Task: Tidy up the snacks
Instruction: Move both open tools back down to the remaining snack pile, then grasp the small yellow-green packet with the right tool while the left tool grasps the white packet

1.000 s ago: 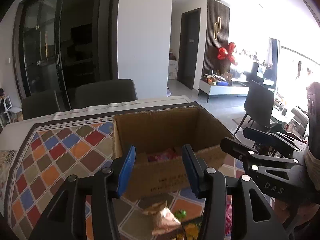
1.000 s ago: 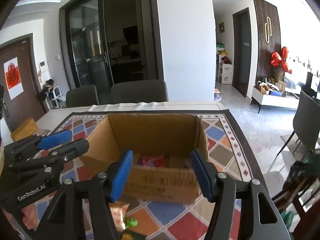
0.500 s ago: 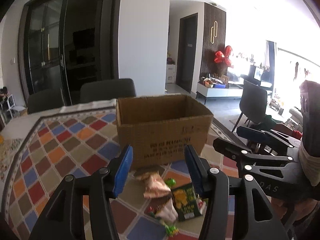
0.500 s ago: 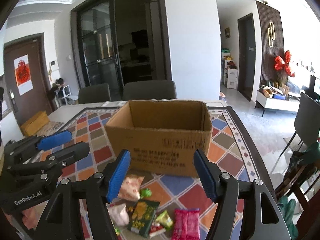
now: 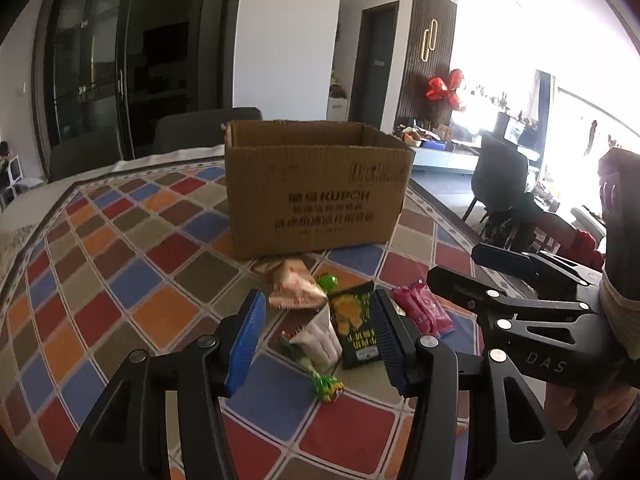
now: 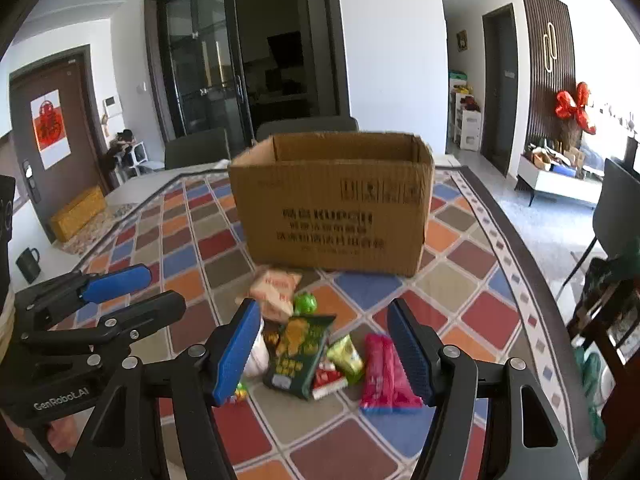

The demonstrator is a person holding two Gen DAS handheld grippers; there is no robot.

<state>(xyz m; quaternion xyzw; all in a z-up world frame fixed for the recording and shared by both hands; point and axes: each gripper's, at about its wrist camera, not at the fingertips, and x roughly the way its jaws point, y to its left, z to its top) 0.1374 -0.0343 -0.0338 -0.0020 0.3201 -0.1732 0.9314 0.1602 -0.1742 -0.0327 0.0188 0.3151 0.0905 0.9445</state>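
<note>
An open cardboard box (image 5: 320,188) (image 6: 336,204) stands on the checkered tablecloth. In front of it lies a pile of snacks: a dark green chip bag (image 5: 356,328) (image 6: 300,348), a pink packet (image 5: 424,310) (image 6: 386,372), a beige packet (image 5: 294,286) (image 6: 276,286), a white packet (image 5: 322,340) and green candies (image 6: 305,303). My left gripper (image 5: 318,340) is open and empty, just above the near side of the pile. My right gripper (image 6: 326,352) is open and empty over the pile too. Each gripper shows beside the other.
The colourful tablecloth (image 5: 120,272) covers the table. Dark chairs (image 5: 208,128) stand behind the table. The table's right edge (image 6: 532,264) drops to the floor, with another chair (image 6: 618,208) there. A black mug (image 6: 29,264) sits at far left.
Both grippers have pulled back from over the box and dropped low toward the snack pile in front of it. The box's inside is no longer visible.
</note>
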